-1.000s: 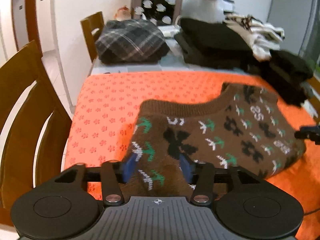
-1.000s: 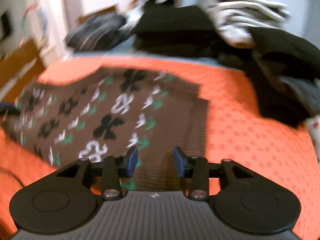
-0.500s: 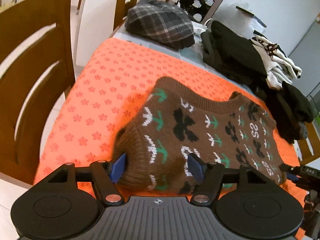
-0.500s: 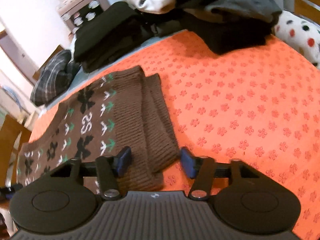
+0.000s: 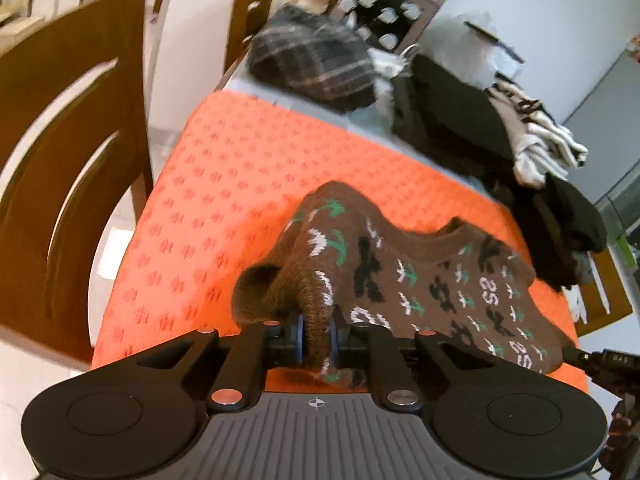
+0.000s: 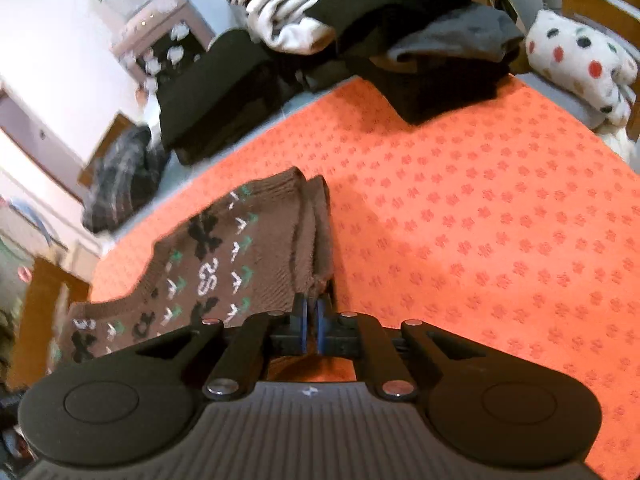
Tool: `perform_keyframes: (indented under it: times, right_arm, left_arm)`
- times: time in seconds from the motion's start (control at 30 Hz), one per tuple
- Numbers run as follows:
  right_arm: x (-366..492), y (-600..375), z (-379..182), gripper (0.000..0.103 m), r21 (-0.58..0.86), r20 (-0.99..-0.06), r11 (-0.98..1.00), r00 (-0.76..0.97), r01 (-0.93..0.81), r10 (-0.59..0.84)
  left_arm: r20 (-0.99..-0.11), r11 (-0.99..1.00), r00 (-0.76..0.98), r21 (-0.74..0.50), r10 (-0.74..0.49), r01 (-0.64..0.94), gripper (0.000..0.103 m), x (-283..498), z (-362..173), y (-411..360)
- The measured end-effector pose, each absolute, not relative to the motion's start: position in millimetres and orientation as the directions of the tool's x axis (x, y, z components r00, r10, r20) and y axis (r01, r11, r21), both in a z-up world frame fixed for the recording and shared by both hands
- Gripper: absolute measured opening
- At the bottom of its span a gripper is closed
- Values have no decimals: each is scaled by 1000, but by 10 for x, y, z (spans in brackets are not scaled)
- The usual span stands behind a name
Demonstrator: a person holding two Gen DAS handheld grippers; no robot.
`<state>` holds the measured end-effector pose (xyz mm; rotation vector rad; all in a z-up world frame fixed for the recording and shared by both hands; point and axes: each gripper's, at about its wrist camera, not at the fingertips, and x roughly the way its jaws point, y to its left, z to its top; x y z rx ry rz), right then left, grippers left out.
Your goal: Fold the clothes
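Note:
A brown knitted sweater [image 5: 420, 280] with black, white and green motifs lies on the orange patterned cloth [image 5: 224, 200]. My left gripper [image 5: 316, 336] is closing its jaws on a bunched fold at the sweater's near left end; the blue pads press the knit, which rises slightly off the cloth. In the right wrist view the sweater [image 6: 224, 264] stretches away to the left. There my right gripper [image 6: 310, 320] is closing its jaws, nearly together, pinching the ribbed hem corner. Part of the right gripper [image 5: 600, 360] shows at the left wrist view's right edge.
A wooden chair [image 5: 60, 140] stands at the table's left. At the back lie a plaid garment [image 5: 316, 68] and stacked black and white clothes [image 5: 452, 108]. Dark folded clothes [image 6: 400, 40] and a white spotted item [image 6: 580, 56] lie beyond the orange cloth [image 6: 480, 220].
Both grippers' jaws went from wide apart to closed on the sweater: left on the bunched fold, right on the hem. Both views rolled, and the sweater's left end has bunched up.

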<state>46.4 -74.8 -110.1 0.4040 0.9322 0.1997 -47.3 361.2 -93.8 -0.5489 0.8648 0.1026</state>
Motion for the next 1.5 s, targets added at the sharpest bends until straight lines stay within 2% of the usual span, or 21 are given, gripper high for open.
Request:
perform_keyframes:
  times: [0.1, 0.17, 0.2, 0.27, 0.43, 0.73, 0.8, 0.83, 0.87, 0.93, 0.97, 1.13, 1.3, 1.43, 1.5]
  right_arm:
    - [415, -704, -1152, 14, 354, -739, 935, 610, -8, 286]
    - [405, -663, -1115, 31, 288, -739, 957, 628, -34, 245]
    - [400, -641, -1091, 33, 251, -737, 967, 638, -48, 223]
    - [406, -610, -1046, 34, 223, -729, 971, 647, -82, 222]
    - [476, -505, -990, 36, 255, -716, 955, 634, -151, 291]
    - [493, -32, -888, 38, 252, -705, 909, 580, -332, 408]
    - [500, 73, -841, 39, 268, -700, 889, 558, -372, 445]
    - [504, 128, -814, 40, 276, -697, 878, 548, -390, 462]
    - [509, 186, -783, 41, 283, -694, 869, 538, -406, 478]
    - [519, 301, -720, 42, 297, -688, 848, 518, -438, 508]
    - [529, 362, -688, 43, 303, -685, 838, 507, -454, 522]
    - [605, 590, -525, 44, 348, -660, 785, 461, -512, 593]
    - [701, 746, -420, 45, 439, -623, 734, 413, -518, 664]
    - [836, 911, -404, 54, 535, -596, 682, 349, -498, 723]
    - [942, 1008, -431, 54, 596, -585, 657, 311, -462, 749]
  left_arm:
    - [-748, 808, 649, -463, -136, -364, 25, -527, -1103, 3684]
    - [-740, 804, 661, -464, -122, -371, 39, -559, -1120, 3714]
    - [-735, 802, 668, -465, -115, -374, 43, -575, -1126, 3729]
    - [-718, 804, 688, -469, -105, -366, 60, -598, -1119, 3759]
    - [-704, 790, 701, -494, -120, -362, 63, -520, -1197, 3825]
    - [-704, 830, 703, -450, -103, -329, 64, -259, -1322, 3795]
    - [-698, 828, 706, -463, -120, -316, 64, -261, -1323, 3797]
    - [-694, 824, 707, -474, -134, -309, 57, -264, -1322, 3795]
    - [-690, 820, 709, -486, -148, -301, 34, -268, -1320, 3794]
    - [-681, 812, 711, -509, -176, -286, 18, -275, -1318, 3792]
    - [-675, 808, 713, -520, -189, -278, 14, -278, -1310, 3786]
    - [-607, 800, 754, -570, -252, -191, 14, -283, -1065, 3593]
    - [-574, 821, 767, -559, -287, -112, 14, -201, -866, 3302]
    - [-570, 872, 772, -488, -282, -42, 14, -146, -747, 3069]
    - [-575, 895, 770, -447, -278, -10, 14, -129, -706, 2959]
